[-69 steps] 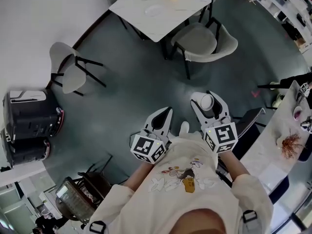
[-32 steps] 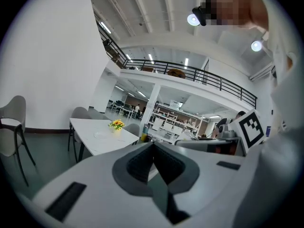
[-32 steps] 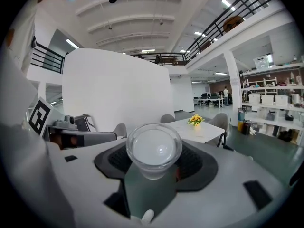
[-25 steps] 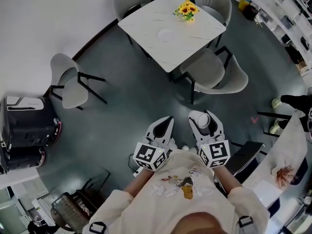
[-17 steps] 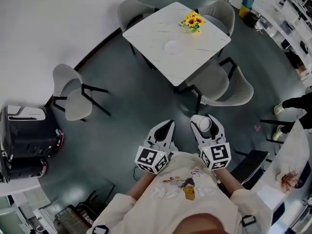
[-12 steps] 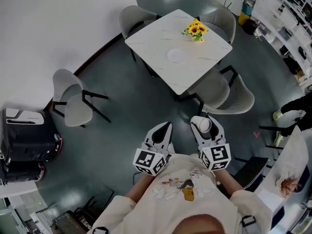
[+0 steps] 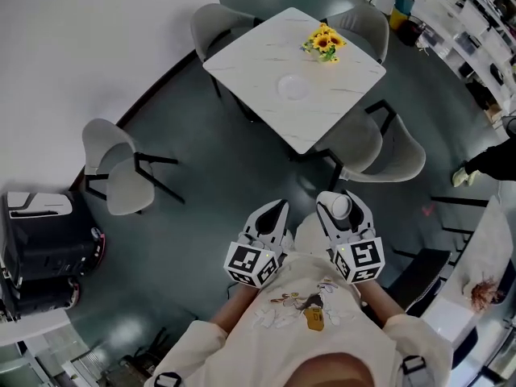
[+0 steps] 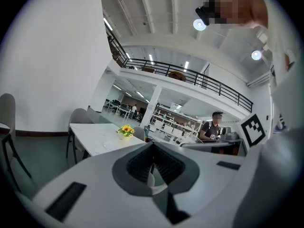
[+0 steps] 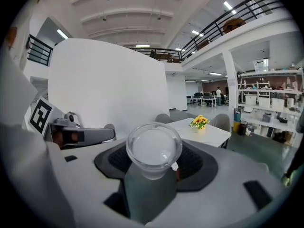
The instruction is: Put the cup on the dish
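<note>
My right gripper (image 7: 342, 210) is shut on a clear glass cup (image 7: 341, 207), held upright between the jaws; in the right gripper view the cup (image 9: 153, 148) fills the middle. The white dish (image 7: 293, 87) lies near the middle of a white square table (image 7: 258, 55) several steps ahead. From the left gripper view the dish (image 8: 110, 144) shows faintly on that table. My left gripper (image 7: 269, 214) hangs beside the right one with its jaws together and nothing between them.
A pot of sunflowers (image 7: 324, 39) stands on the table behind the dish. Grey chairs (image 7: 383, 147) ring the table; another chair (image 7: 121, 168) stands alone at the left. A black machine (image 7: 40, 232) sits at the far left. A person (image 8: 213, 127) stands by a counter at the right.
The table with the dish has come closer and more central in the head view as I walked toward it. Both grippers keep their pose, the cup still held.
</note>
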Demonstrator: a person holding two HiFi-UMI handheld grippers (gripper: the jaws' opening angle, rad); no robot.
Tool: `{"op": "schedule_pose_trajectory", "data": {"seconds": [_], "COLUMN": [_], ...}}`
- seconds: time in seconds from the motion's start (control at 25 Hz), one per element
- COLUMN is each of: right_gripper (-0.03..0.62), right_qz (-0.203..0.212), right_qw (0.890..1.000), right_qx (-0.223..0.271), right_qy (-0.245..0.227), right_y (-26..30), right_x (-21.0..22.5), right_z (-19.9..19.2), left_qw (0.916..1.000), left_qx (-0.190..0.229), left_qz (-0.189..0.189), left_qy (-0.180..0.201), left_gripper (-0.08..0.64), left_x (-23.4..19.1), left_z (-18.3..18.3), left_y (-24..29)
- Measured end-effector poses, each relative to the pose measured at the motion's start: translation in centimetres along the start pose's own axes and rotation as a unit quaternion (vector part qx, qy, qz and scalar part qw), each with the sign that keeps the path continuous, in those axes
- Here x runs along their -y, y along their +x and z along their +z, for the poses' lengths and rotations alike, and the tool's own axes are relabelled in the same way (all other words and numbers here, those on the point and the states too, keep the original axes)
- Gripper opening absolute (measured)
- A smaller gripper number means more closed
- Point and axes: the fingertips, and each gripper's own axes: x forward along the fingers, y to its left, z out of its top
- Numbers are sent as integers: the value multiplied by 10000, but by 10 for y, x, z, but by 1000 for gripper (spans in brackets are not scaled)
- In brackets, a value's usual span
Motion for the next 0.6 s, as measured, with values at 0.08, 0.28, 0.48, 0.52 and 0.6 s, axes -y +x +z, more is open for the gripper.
{"op": "schedule_pose_trajectory", "data": {"seconds": [0.08, 0.28, 0.48, 0.52, 0.6], "right_gripper": [267, 267, 267, 267, 267], "right_qz": [-37, -45, 36, 41, 50], "right_qw": [10000, 10000, 10000, 10000, 10000], "right_qx": [-62, -65, -87, -73, -33], "right_qy": [6, -22, -6, -5, -5], "right_y": [-1, 10, 25, 28, 35], "right_x": [-1, 1, 6, 7, 10], "right_z": [-2, -1, 2, 5, 11], "left_qw": [10000, 9999, 10000, 10000, 10000], "left_qx": [-43, -86, -87, -84, -80], "left_qz": [-74, -97, -17, -5, 10], "left_qy": [-14, 16, 7, 3, -14], "left_gripper": [2, 3, 2, 2, 3], "left_x": [2, -5, -14, -15, -19], "left_z": [0, -2, 3, 5, 9], "left_y": [0, 8, 16, 18, 24]}}
